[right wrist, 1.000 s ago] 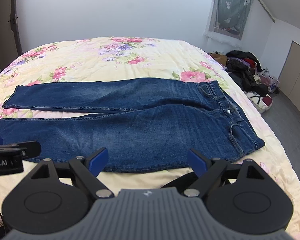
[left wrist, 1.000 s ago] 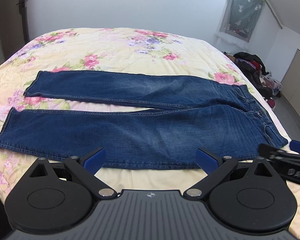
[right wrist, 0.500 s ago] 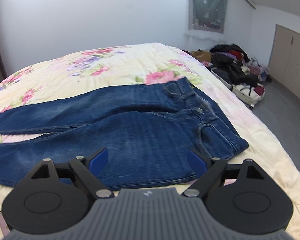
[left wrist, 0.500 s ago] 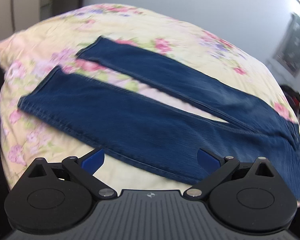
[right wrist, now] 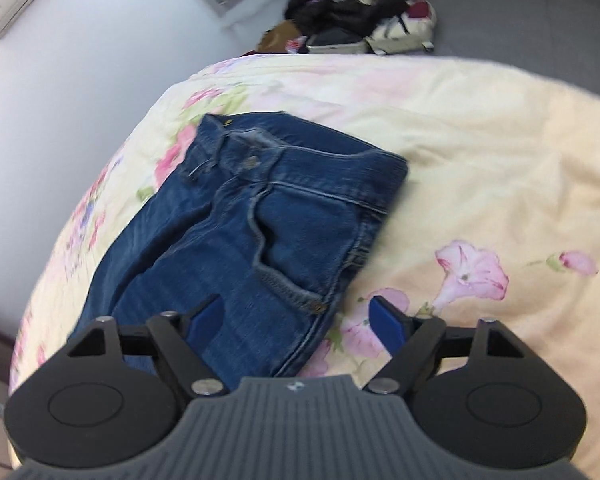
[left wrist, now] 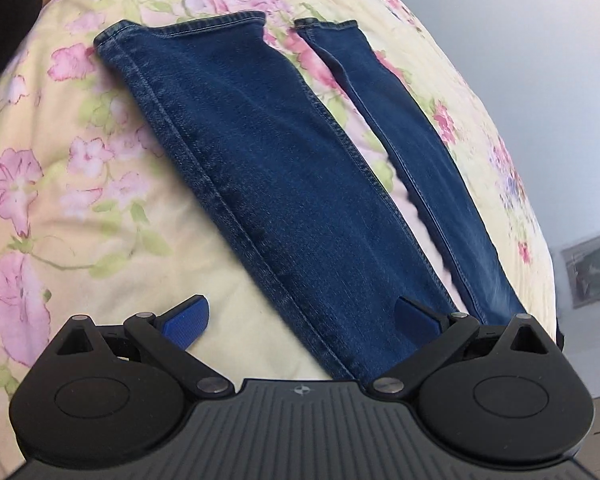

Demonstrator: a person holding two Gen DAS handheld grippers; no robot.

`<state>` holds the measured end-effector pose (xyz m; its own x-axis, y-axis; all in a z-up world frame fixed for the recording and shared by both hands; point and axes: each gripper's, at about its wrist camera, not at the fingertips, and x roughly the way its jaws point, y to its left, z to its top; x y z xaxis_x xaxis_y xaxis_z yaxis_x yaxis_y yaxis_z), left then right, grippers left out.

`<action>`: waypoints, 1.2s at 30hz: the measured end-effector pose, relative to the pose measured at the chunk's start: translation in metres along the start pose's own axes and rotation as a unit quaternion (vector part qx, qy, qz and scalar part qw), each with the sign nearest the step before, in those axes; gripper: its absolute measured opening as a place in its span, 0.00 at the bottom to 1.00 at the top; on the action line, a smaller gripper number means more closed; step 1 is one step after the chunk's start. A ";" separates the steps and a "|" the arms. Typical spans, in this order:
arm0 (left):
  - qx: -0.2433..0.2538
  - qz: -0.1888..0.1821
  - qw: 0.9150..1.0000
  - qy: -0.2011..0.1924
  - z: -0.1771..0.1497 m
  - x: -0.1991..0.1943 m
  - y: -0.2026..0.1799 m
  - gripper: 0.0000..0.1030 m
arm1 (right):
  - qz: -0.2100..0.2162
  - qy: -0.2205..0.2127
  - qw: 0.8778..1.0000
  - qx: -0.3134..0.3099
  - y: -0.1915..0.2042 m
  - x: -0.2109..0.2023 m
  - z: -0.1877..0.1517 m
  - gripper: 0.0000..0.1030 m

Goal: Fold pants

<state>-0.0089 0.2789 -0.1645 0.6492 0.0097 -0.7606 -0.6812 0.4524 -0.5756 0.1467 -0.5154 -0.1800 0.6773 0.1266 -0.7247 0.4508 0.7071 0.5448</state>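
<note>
Left wrist view, left to right. A dark sleeve (left wrist: 4, 4) sits at 10 o'clock. The floral bedspread (left wrist: 60, 184) fills the left half. The pants (left wrist: 268, 184) lie flat on it, legs spread, both hems toward 12 o'clock; the near leg runs from 11 o'clock down to 5 o'clock, the far leg alongside at 2 o'clock, with a strip of bedspread between them. The left gripper (left wrist: 300, 316) is wide open and holds nothing. Its left pad is over bare bedspread, its right pad over denim, so the outer seam of the near leg passes between the jaws.

Right wrist view, left to right. A white wall at 9 o'clock, then the waist end of the pants, waistband toward 12 o'clock, pocket near centre. A clothes pile (right wrist: 352, 16) lies on the floor at 12 o'clock. The right gripper (right wrist: 296, 320) stands open and empty, its jaws having just been narrowing; the side seam below the pocket lies between them, pads not yet pressing.

Risks, as judged. Either gripper closing on the top layer alone would lift one ply and leave the leg twisted. Pads catching bedspread with denim would drag the cover. Unequal lift at the two ends would skew the fold so the legs fail to stack.
</note>
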 end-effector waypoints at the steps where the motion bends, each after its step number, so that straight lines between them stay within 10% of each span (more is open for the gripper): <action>1: -0.006 -0.004 1.000 -0.003 0.001 0.001 0.003 1.00 | 0.003 -0.001 1.000 0.017 -0.007 0.007 0.003 0.67; 21: -0.161 -0.115 0.978 -0.062 0.028 0.032 0.050 1.00 | 0.064 -0.014 0.993 0.103 -0.014 0.057 0.003 0.54; 31: -0.250 -0.146 0.955 -0.071 0.031 0.045 0.078 0.10 | 0.097 0.001 0.985 0.146 -0.035 0.057 0.004 0.17; 36: -0.204 -0.168 0.960 -0.094 0.039 0.029 0.052 0.06 | 0.131 -0.011 0.981 0.140 -0.027 0.046 0.011 0.09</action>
<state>-0.0126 0.3379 -0.2044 0.8789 0.1024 -0.4659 -0.4736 0.0707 -0.8779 0.1725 -0.5363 -0.2231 0.8030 0.2612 -0.5357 0.3985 0.4331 0.8085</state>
